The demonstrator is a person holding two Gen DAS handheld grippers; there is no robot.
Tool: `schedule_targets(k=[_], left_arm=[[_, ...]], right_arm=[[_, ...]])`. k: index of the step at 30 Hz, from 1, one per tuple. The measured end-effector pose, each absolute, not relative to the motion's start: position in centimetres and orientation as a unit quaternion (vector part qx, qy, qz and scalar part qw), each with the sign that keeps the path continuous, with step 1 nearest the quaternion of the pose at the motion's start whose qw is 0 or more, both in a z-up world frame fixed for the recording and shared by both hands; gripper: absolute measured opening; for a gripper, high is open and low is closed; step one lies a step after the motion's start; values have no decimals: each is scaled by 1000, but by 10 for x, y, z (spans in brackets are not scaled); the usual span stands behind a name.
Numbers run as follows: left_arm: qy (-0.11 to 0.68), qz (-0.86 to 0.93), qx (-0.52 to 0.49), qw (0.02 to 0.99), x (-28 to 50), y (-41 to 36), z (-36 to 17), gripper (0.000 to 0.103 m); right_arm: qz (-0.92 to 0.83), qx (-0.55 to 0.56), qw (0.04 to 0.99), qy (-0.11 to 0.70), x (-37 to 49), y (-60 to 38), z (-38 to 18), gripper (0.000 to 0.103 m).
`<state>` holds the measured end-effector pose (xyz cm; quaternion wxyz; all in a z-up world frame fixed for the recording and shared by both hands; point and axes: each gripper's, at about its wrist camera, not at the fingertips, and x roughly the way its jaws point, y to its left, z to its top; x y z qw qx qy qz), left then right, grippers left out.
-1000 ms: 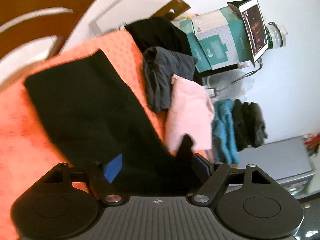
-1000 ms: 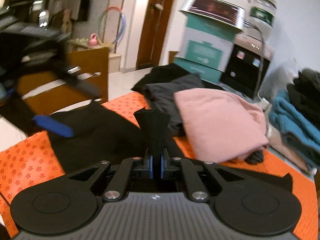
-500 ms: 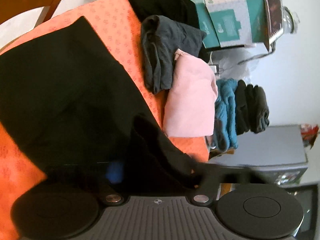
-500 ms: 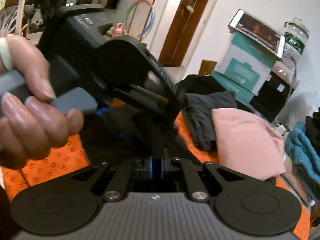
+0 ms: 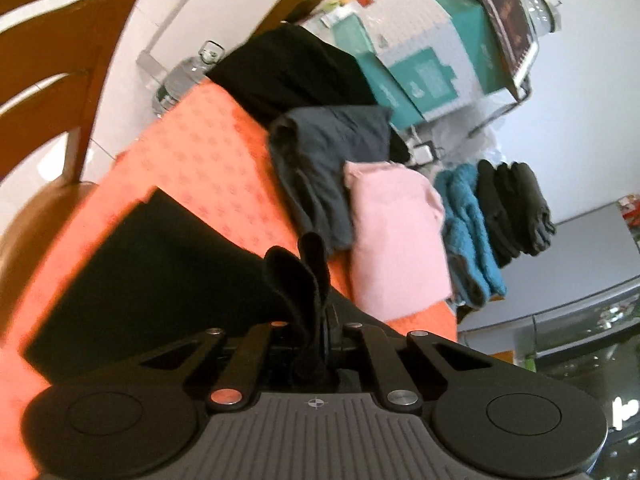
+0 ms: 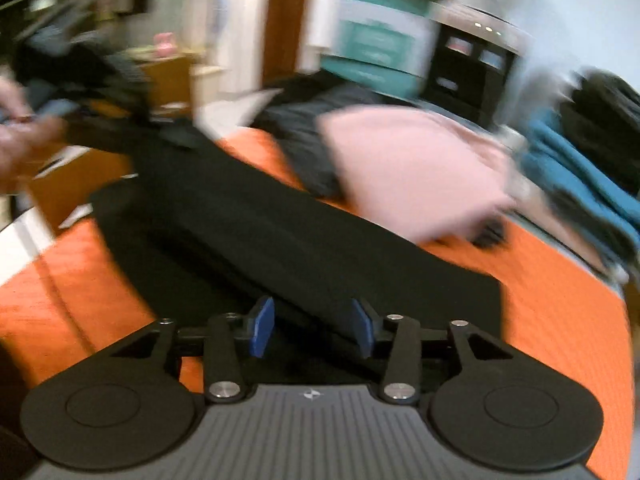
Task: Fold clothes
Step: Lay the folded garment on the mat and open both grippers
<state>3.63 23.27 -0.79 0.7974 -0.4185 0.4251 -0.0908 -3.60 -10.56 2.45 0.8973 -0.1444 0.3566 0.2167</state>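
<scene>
While the black garment (image 6: 280, 232) lies half-folded on the orange-covered desk (image 6: 560, 312), my left tool (image 5: 316, 280) pinches its bunched edge.
Soft, limp and light, it should be taken at corners; my right tool (image 6: 312, 326) gapes empty beside the pink folded top (image 6: 412, 168).

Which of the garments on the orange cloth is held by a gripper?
The flat black garment: the left gripper is shut on its edge. The grey garment and pink garment lie folded, untouched.
</scene>
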Motion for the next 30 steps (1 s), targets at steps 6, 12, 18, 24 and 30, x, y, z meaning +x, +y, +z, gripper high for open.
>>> schedule_targets(k=[6,12,18,24,30], left_arm=[[431,-75,-411,800,33,251,-17,8],[440,-54,-391,807,30,259,-23,9],[408,-54,-392,823,18,269,-8,46],[374,-81,-329,863,7,255,24,56],[415,-99,-235,873,12,224,-6,56]], right_arm=[[99,-102,910,388,-26,-167,9,54],[55,-69,912,402,-22,-205,6,55],[51,-23,912,407,-4,-221,12,55],[77,-12,915,397,20,-208,12,55],[107,-51,907,403,40,-176,-4,49]])
